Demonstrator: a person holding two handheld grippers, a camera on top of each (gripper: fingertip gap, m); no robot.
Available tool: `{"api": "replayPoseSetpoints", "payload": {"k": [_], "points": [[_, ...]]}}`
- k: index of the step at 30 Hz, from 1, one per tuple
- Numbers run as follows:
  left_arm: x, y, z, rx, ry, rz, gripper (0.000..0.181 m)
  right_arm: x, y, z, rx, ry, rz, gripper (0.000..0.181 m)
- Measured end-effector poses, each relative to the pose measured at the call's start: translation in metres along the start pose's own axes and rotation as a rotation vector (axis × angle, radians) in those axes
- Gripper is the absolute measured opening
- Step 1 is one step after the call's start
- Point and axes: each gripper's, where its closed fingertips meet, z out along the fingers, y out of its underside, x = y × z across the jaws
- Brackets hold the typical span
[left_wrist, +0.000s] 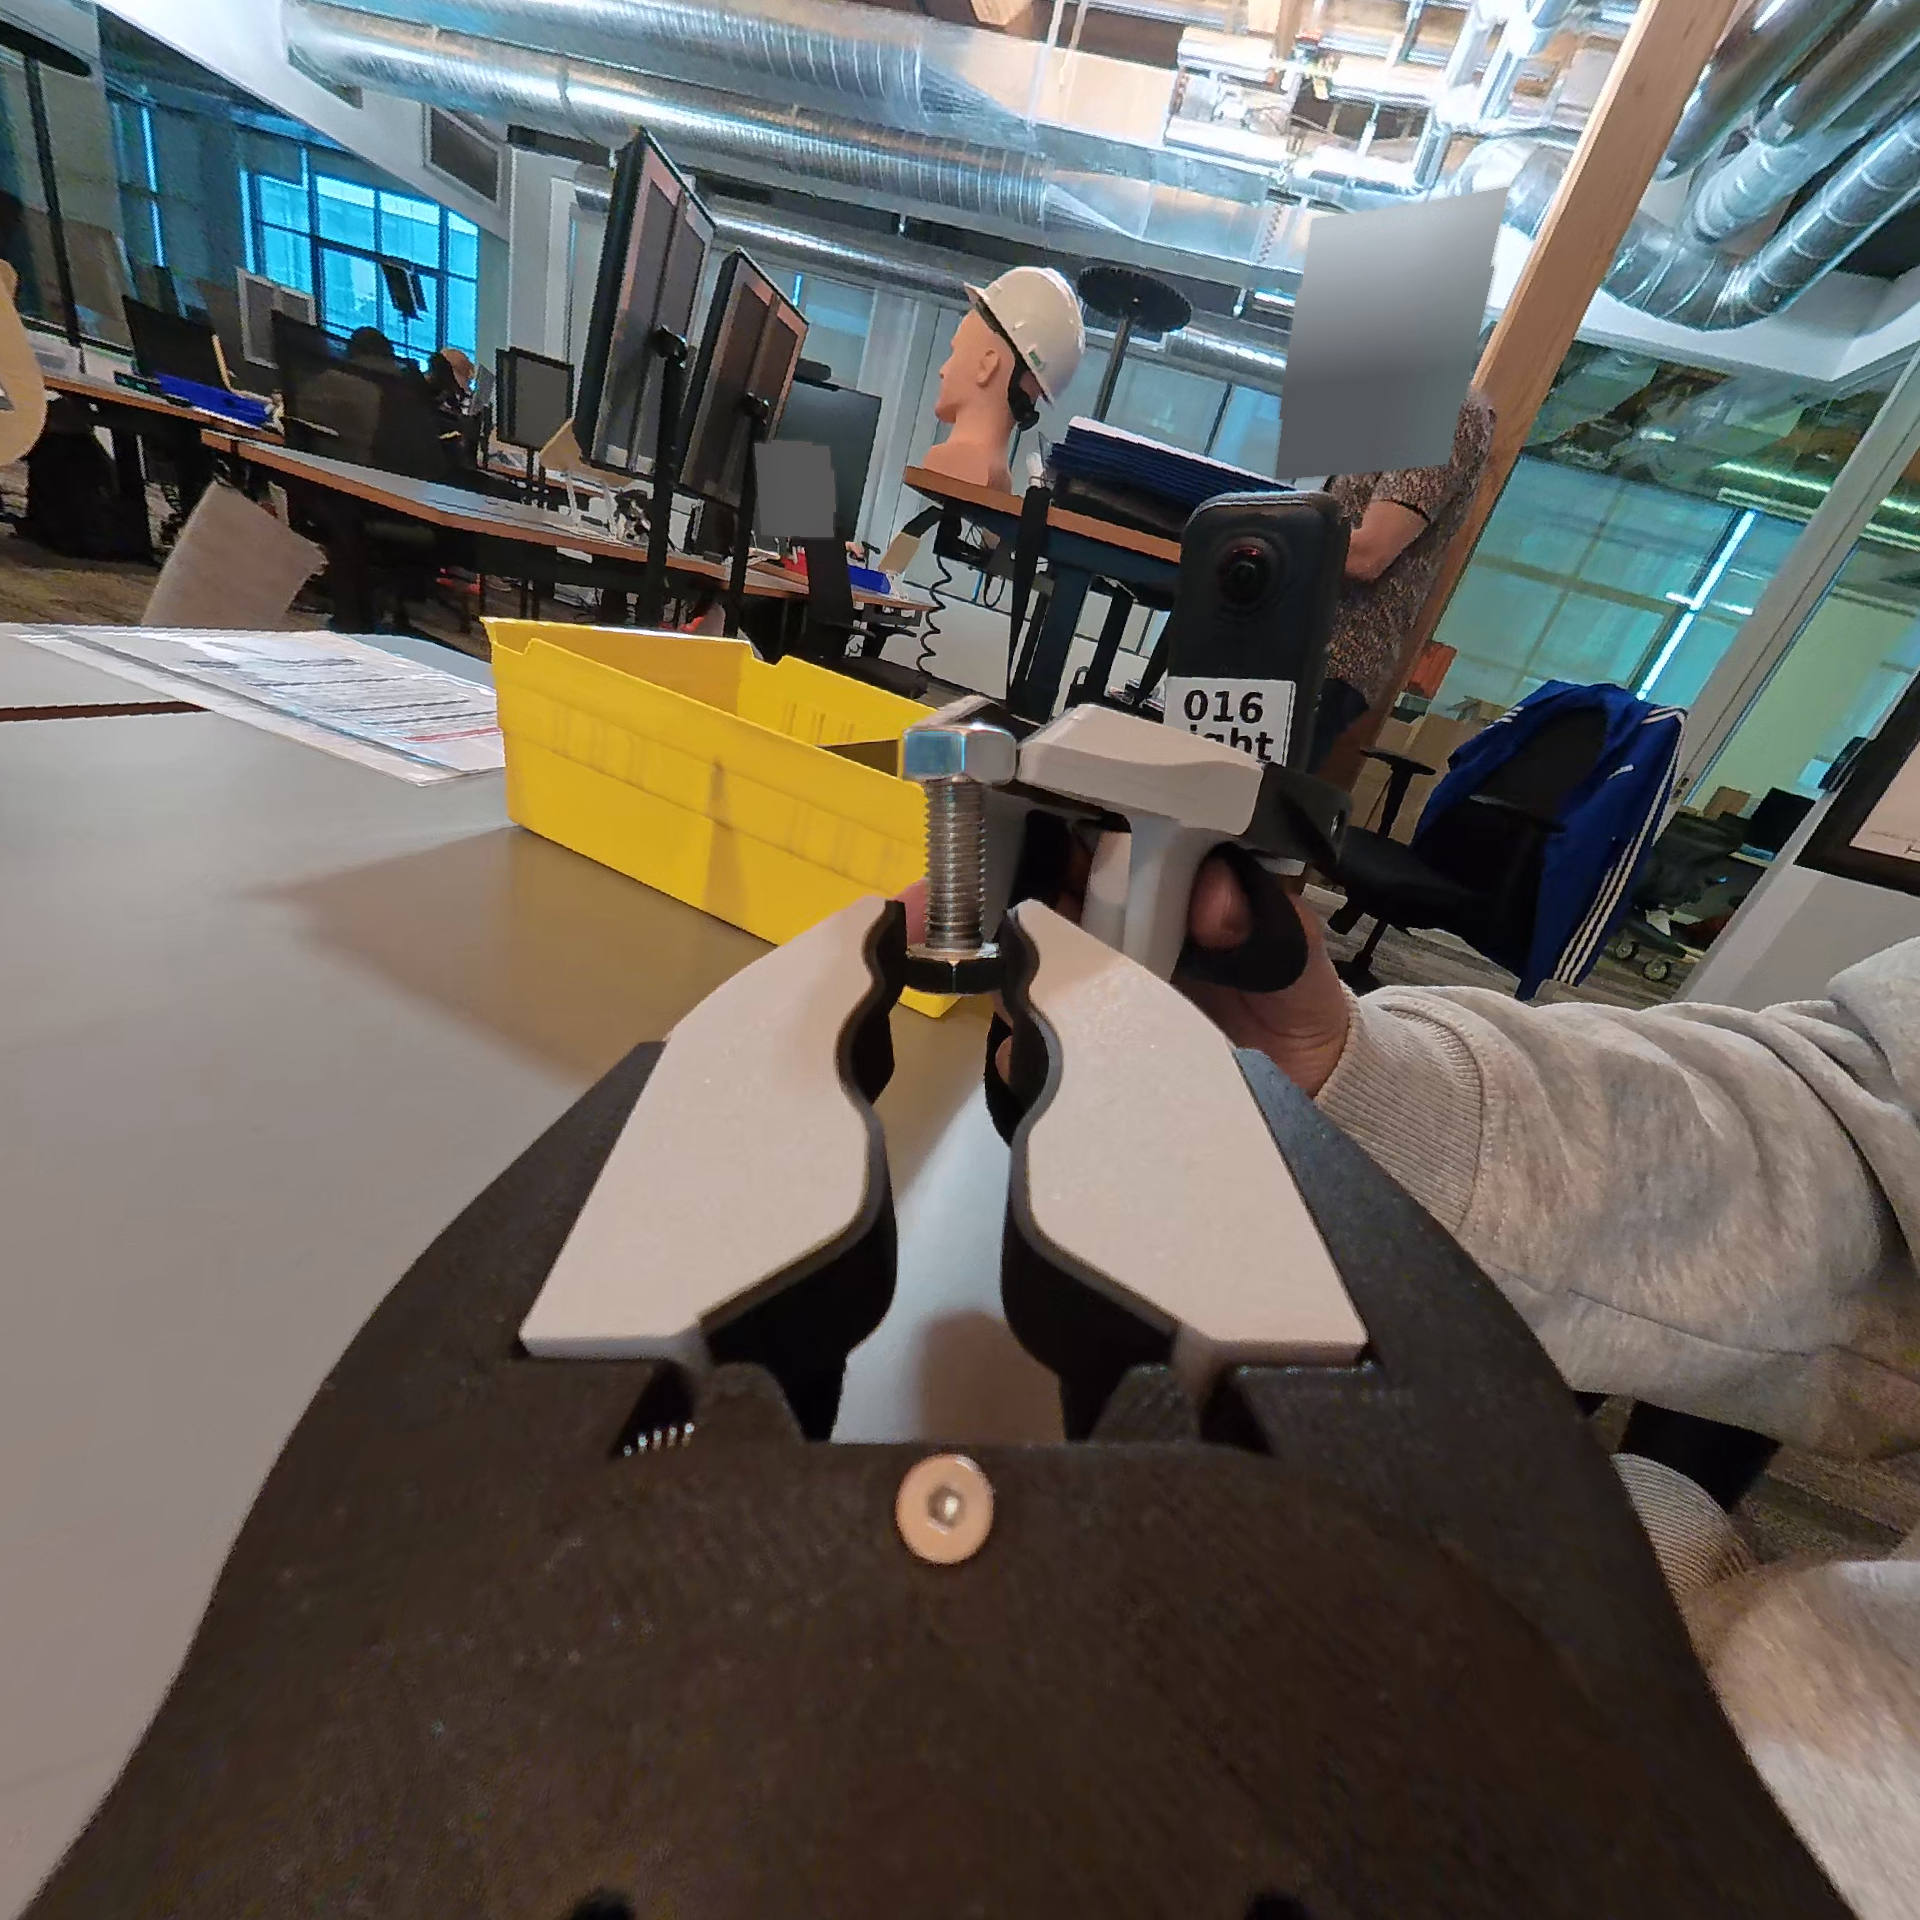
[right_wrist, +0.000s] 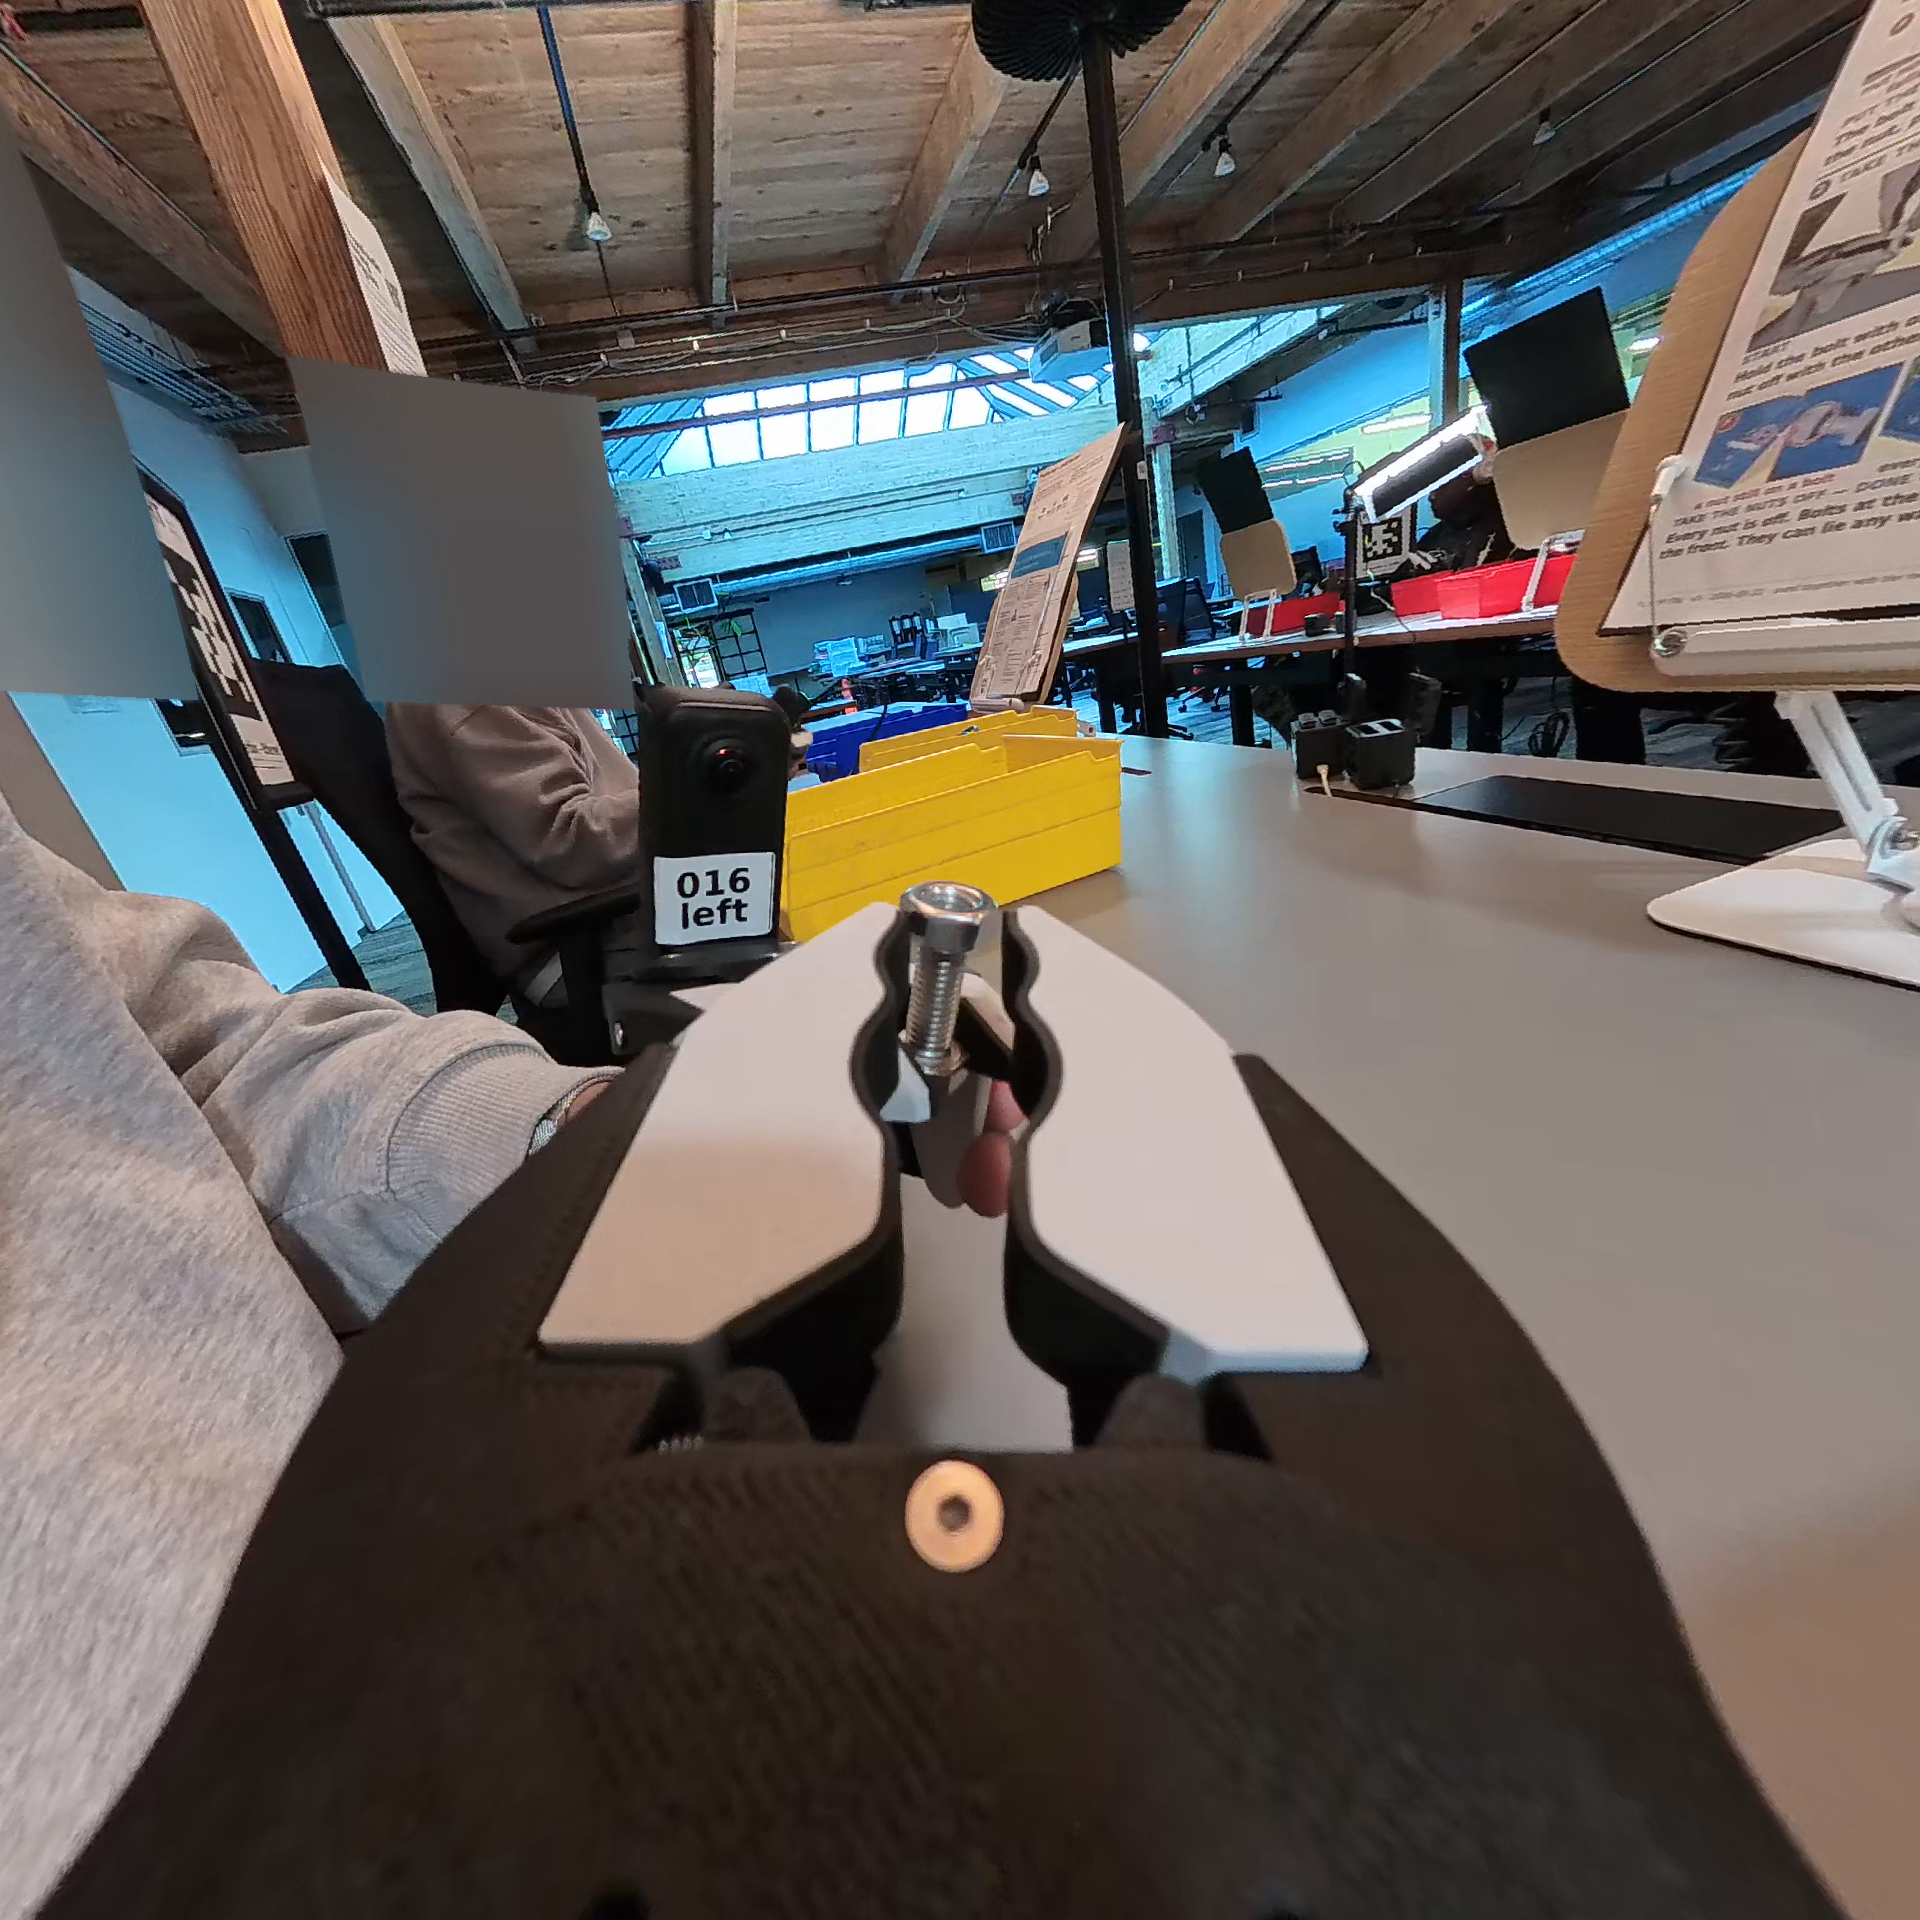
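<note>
A steel hex bolt stands upright above the grey table, head up. My left gripper is shut on the nut threaded at the bolt's lower end. My right gripper comes in from the right and grips the bolt's head. In the right wrist view my right gripper is shut around the bolt at its head, and the nut sits below between the left gripper's fingertips. A yellow bin stands just behind; it also shows in the right wrist view.
A laminated sheet lies on the table left of the bin. An instruction board on a white stand is at the right, with a black mat and small black chargers behind. An office chair with a blue jacket stands beyond the table edge. My left and right fingertips are right by each other.
</note>
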Motion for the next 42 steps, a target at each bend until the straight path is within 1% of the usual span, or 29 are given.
{"api": "replayPoseSetpoints", "payload": {"k": [16,21,27,31,42], "points": [[0.0008,-0.0006,0.0,0.004,0.005,-0.005,0.017,0.0043,-0.0014,-0.0026,0.007,0.023,0.004,0.007],[-0.0007,-0.0009,-0.0002,0.005,-0.003,-0.005,0.017,0.0067,-0.0022,-0.0034,0.011,0.041,0.003,0.009],[-0.0016,0.0006,0.0003,-0.002,-0.009,-0.007,0.017,-0.0003,0.0008,0.0013,-0.007,0.026,-0.02,0.017],[-0.0007,0.0008,0.0005,-0.003,-0.005,-0.005,0.017,-0.0011,0.0032,0.0028,-0.024,0.035,-0.041,0.016],[0.0011,-0.0016,-0.0002,0.011,0.013,-0.012,0.017,-0.0012,0.0013,0.0011,-0.008,0.01,-0.011,0.016]]}}
